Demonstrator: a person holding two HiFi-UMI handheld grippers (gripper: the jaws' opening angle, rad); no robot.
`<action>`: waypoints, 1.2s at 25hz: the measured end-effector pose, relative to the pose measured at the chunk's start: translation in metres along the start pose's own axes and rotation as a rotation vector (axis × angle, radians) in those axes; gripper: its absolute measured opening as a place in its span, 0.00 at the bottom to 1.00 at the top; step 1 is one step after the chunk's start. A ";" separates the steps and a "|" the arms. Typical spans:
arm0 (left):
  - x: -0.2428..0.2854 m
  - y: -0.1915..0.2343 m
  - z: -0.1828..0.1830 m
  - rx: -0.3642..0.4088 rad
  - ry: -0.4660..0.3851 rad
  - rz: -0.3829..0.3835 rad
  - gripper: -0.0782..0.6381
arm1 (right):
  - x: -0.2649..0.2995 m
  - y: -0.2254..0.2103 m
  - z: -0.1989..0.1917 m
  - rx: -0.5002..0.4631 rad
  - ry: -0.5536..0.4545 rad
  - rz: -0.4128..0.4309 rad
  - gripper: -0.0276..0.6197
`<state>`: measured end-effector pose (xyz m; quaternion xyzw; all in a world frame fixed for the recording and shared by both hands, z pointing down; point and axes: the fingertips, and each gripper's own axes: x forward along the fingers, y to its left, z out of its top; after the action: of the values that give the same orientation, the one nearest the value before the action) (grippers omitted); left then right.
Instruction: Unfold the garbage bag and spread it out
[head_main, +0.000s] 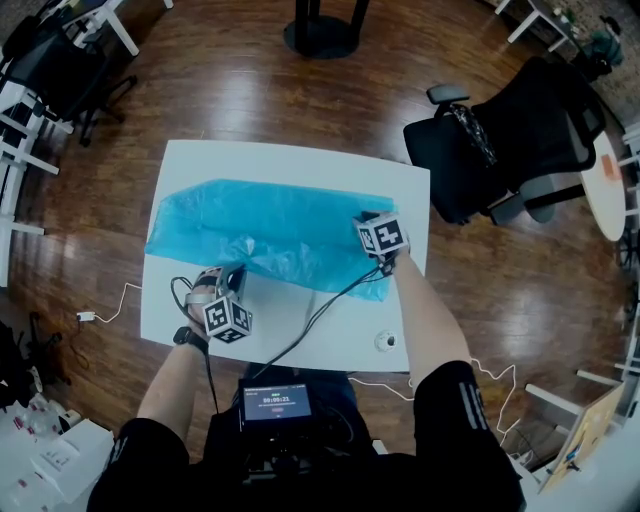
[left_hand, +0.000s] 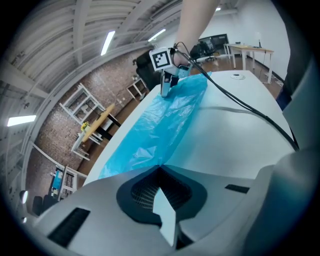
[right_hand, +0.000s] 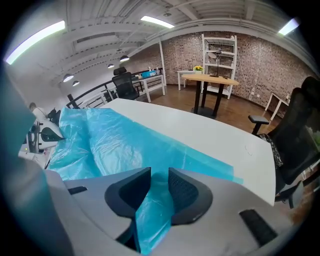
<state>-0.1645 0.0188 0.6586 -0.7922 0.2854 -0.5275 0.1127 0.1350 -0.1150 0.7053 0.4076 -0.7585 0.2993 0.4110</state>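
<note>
my left gripper (left_hand: 159, 169) is pressed together on the near edge of the garbage bag (head_main: 270, 230). my right gripper (right_hand: 159, 175) pinches a bunched fold at its far end. the bag lies lengthwise across the smooth white table (head_main: 300, 320), a thin, glossy blue film, crinkled and half flat. i'd pull both edges apart evenly and low, so the slippery film slides flat without tearing.

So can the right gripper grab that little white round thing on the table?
Probably not yet: the right gripper is pinching the blue garbage bag. The round thing lies nearby with nothing blocking it.
</note>
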 end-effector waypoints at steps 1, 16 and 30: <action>0.001 -0.003 -0.002 -0.005 0.004 -0.006 0.11 | 0.000 0.000 0.001 0.000 -0.002 -0.001 0.26; 0.018 -0.023 -0.017 -0.141 0.058 -0.096 0.12 | 0.002 -0.009 0.014 -0.022 -0.022 -0.047 0.26; -0.020 -0.015 -0.031 -0.285 0.058 -0.144 0.31 | 0.000 -0.011 0.017 -0.027 -0.046 -0.054 0.26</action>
<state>-0.1930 0.0461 0.6638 -0.8031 0.3028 -0.5110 -0.0471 0.1381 -0.1342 0.6983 0.4291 -0.7603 0.2687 0.4069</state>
